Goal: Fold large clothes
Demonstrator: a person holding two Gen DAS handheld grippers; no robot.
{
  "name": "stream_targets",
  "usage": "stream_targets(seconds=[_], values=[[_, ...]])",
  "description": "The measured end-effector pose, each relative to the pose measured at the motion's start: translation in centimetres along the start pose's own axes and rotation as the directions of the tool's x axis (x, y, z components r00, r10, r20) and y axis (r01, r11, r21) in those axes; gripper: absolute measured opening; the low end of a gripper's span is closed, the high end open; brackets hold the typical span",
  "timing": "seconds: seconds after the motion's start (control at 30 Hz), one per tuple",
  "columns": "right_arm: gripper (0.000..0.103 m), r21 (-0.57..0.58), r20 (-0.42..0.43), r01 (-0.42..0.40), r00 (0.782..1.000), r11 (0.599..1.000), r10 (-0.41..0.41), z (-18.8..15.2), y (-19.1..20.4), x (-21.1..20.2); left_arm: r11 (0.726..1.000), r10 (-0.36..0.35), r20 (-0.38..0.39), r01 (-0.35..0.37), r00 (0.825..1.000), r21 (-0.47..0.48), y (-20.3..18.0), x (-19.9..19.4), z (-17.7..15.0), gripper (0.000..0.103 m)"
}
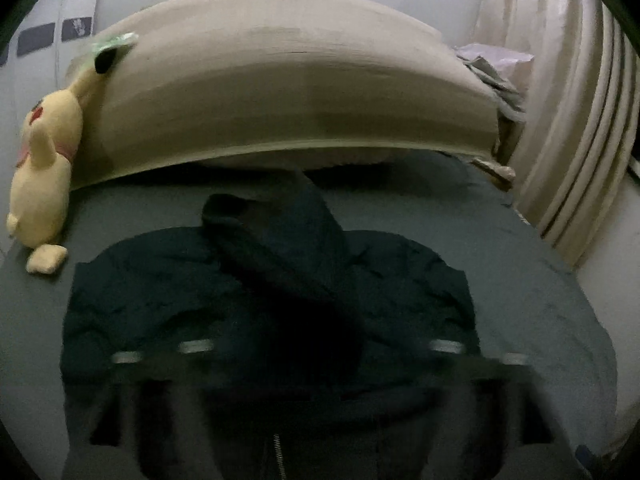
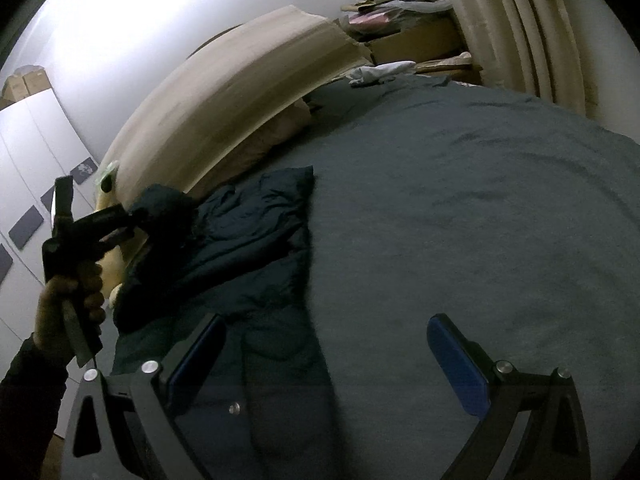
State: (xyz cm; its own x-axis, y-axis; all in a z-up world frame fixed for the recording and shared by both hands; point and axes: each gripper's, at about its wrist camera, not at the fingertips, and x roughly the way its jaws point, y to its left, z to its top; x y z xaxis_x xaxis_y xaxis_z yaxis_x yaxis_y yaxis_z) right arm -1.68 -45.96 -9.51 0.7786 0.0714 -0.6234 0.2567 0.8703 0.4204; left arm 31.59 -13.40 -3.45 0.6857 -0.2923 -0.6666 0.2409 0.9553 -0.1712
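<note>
The dark padded jacket (image 1: 256, 300) lies on the grey bed sheet (image 2: 460, 208), one sleeve (image 1: 280, 240) folded across. Left gripper (image 1: 316, 360): jaws wide, empty. Right gripper (image 2: 324, 364): jaws wide, empty. Next, grasp the opposite sleeve near its cuff; fold flat.

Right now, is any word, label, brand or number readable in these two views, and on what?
None can be read.
Dark panels on the white cupboard: one bears a pale handprint-like mark, no letters.
Jacket: no label visible.
Boxes atop the cupboard: too small and blurred.
</note>
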Motion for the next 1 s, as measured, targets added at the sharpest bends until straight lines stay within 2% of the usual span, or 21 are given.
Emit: stream_targets(seconds=[0.17,0.3,0.4,0.47,0.53,0.6,0.77,0.87,0.9,0.97,1.0], values=[[0.102,0.012,-0.004,0.001,1.000,1.000,0.000,0.3,0.0,-0.1,0.997,-0.077,-0.013,0.077,0.997,-0.005,1.0,-2.3,0.2,0.083],[0.102,-0.024,-0.018,-0.024,1.000,0.999,0.024,1.3,1.4,0.0,0.989,-0.117,0.024,0.119,0.993,-0.088,5.1,-5.3,-0.2,0.083],[0.102,0.002,-0.043,-0.082,0.996,0.997,0.082,2.8,2.4,1.0,0.983,-0.068,0.058,0.076,0.996,-0.165,9.2,-6.1,-1.3,0.083],[0.102,0.022,-0.061,-0.139,0.988,0.990,0.140,4.4,3.5,2.2,0.974,-0.013,0.040,0.022,0.999,-0.227,12.6,-6.1,-2.2,0.083],[0.102,0.051,-0.090,-0.195,0.976,0.979,0.199,5.9,4.7,4.3,0.949,0.033,0.008,-0.029,0.999,-0.314,16.5,-5.8,-3.6,0.083],[0.102,0.105,-0.162,-0.248,0.951,0.963,0.262,7.7,6.1,8.3,0.927,0.060,-0.017,-0.062,0.998,-0.369,19.3,-5.7,-5.0,0.083],[0.102,0.181,-0.290,-0.177,0.930,0.967,0.225,10.2,8.0,17.3,0.903,0.079,-0.042,-0.090,0.996,-0.421,23.1,-6.2,-7.6,0.083],[0.099,0.149,-0.349,-0.145,0.918,0.978,0.190,10.2,9.2,20.4,0.898,0.090,-0.044,-0.100,0.995,-0.429,24.5,-6.7,-8.5,0.083],[0.093,0.126,-0.362,-0.121,0.918,0.985,0.159,10.1,9.8,21.4,0.896,0.095,-0.045,-0.105,0.995,-0.431,24.9,-6.8,-8.8,0.083],[0.057,0.050,-0.405,-0.102,0.907,0.993,0.114,9.9,11.2,22.7,0.893,0.092,-0.046,-0.103,0.995,-0.439,25.5,-6.5,-8.9,0.083],[0.031,-0.005,-0.430,-0.057,0.901,0.998,0.049,9.9,11.9,23.3,0.892,0.092,-0.046,-0.102,0.995,-0.441,25.7,-6.5,-9.0,0.083]])
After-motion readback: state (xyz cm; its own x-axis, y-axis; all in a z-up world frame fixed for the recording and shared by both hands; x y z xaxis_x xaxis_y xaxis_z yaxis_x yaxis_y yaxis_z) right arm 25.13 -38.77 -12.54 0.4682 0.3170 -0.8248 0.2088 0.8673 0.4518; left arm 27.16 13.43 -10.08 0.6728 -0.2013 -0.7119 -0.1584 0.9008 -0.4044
